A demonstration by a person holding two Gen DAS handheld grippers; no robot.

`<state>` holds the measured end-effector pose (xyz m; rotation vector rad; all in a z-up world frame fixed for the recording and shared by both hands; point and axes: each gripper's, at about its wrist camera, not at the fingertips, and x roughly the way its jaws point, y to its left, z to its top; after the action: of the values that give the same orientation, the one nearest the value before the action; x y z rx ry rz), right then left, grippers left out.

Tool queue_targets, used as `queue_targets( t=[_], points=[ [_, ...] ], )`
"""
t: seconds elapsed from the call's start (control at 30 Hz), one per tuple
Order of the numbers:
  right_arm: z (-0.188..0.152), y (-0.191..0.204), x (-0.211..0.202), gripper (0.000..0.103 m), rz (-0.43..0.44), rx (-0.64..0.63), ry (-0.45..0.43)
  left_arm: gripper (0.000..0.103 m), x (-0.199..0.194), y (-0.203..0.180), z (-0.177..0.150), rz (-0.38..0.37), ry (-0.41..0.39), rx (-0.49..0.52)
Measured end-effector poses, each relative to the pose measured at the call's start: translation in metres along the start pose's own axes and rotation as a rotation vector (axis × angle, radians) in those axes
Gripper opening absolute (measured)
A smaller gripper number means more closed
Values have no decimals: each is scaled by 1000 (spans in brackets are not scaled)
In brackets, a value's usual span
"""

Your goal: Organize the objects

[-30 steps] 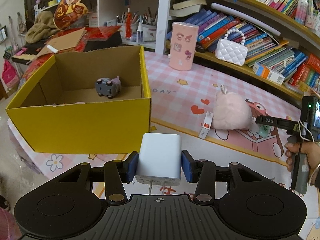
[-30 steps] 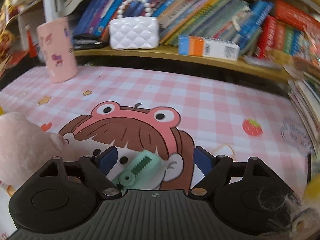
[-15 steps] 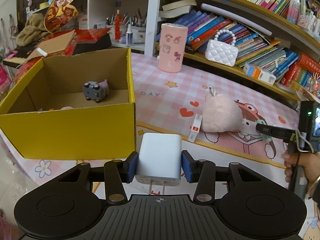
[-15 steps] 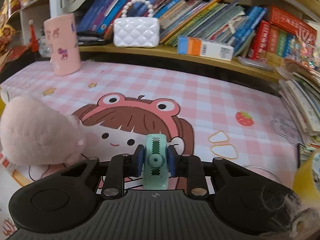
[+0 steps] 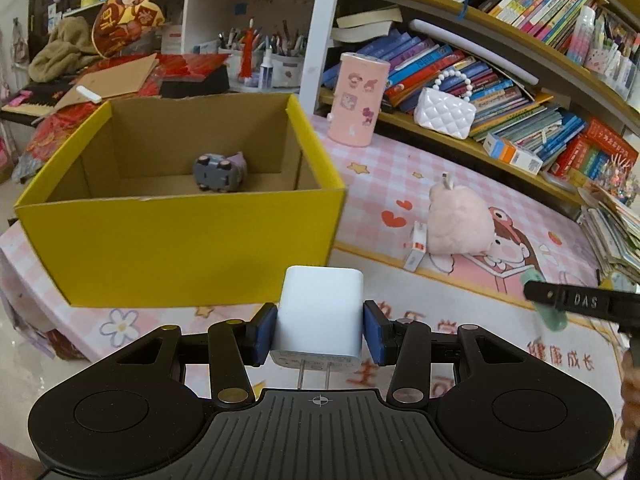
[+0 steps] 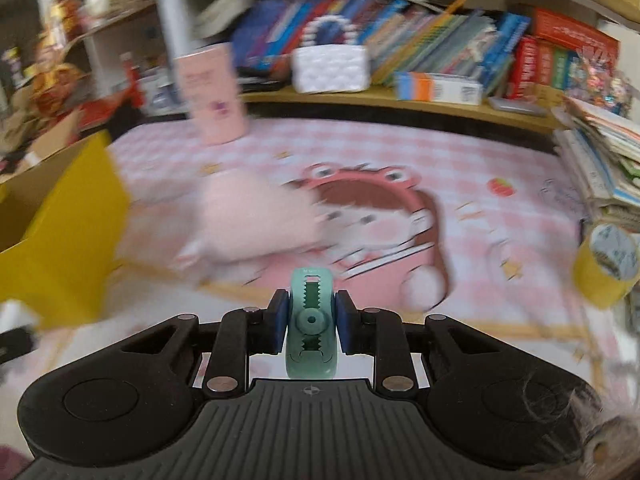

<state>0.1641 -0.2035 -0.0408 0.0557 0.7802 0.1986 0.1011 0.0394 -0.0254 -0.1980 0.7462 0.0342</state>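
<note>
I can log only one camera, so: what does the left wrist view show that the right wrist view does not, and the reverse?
Only the left wrist view shows the white charger clamped in the left gripper and the grey toy car inside the box. Only the right wrist view shows the yellow tape roll and the toothed face of the green clip in the right gripper. Both show the yellow box, pink plush and white purse.

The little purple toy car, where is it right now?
In the left wrist view, the purple toy car sits inside the yellow box, on its floor near the back wall, beyond the white charger that the left gripper holds.
</note>
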Motion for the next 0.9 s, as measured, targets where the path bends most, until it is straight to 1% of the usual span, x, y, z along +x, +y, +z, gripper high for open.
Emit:
queue_targets(
  t=[0.17, 0.4, 0.7, 0.9],
  points=[
    [-15, 52, -16, 23, 72, -21, 23, 44, -16, 25, -8, -13, 6, 8],
    [-33, 114, -30, 23, 144, -73, 38, 44, -39, 60, -22, -5, 11, 10],
    [-61, 166, -40, 23, 187, -105, 62, 44, -64, 97, -33, 3, -6, 7],
    [-70, 191, -50, 23, 189, -107, 34, 44, -79, 115, -35, -8, -32, 15]
  ],
)
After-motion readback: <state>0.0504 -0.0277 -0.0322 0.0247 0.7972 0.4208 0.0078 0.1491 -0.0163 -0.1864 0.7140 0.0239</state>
